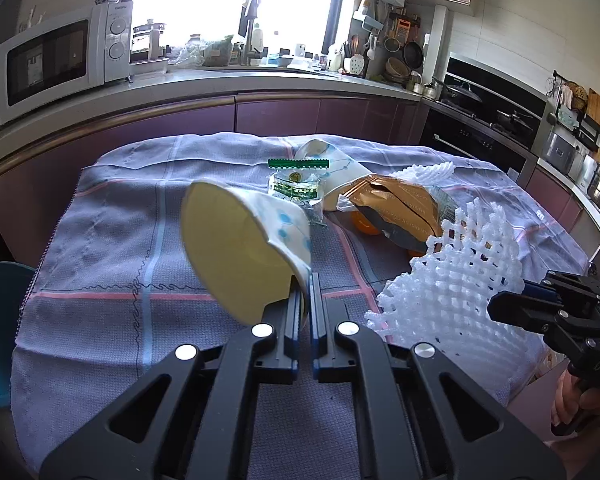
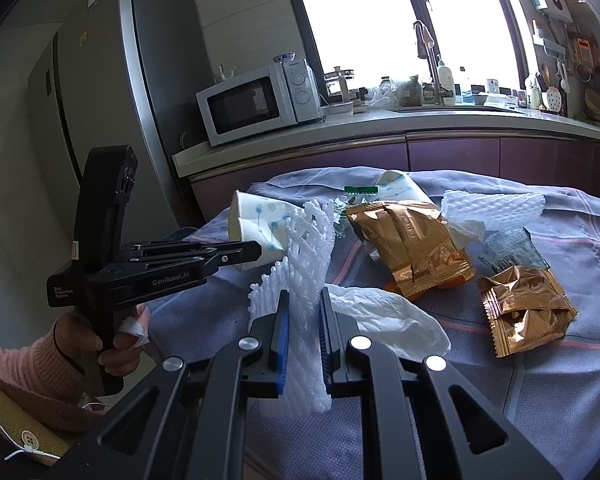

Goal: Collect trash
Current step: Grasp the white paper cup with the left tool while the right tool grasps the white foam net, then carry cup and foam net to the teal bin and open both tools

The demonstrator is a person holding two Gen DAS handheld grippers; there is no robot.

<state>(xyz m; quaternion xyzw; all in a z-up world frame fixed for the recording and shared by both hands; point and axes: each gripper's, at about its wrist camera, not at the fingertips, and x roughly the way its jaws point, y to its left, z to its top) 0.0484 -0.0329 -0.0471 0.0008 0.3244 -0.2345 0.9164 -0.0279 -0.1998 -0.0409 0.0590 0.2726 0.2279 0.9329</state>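
White foam netting (image 2: 306, 280) is clamped between the fingers of the right gripper (image 2: 303, 316), raised over the near edge of the cloth-covered table (image 1: 100, 240). The left gripper (image 1: 305, 296) is clenched on the rim of a paper cup (image 1: 240, 240) (blue dot pattern, cream interior), held tilted above the cloth at near left.

On the cloth beyond: a second paper cup (image 1: 332, 164) lying on its side at the far middle, a green-printed wrapper (image 1: 298, 184) just in front of it, a gold snack bag (image 2: 412, 244) at centre, a second gold bag (image 2: 524, 312) to its right, crumpled white tissue (image 2: 388, 316) near the right gripper, and another foam net (image 2: 496, 208) at far right.
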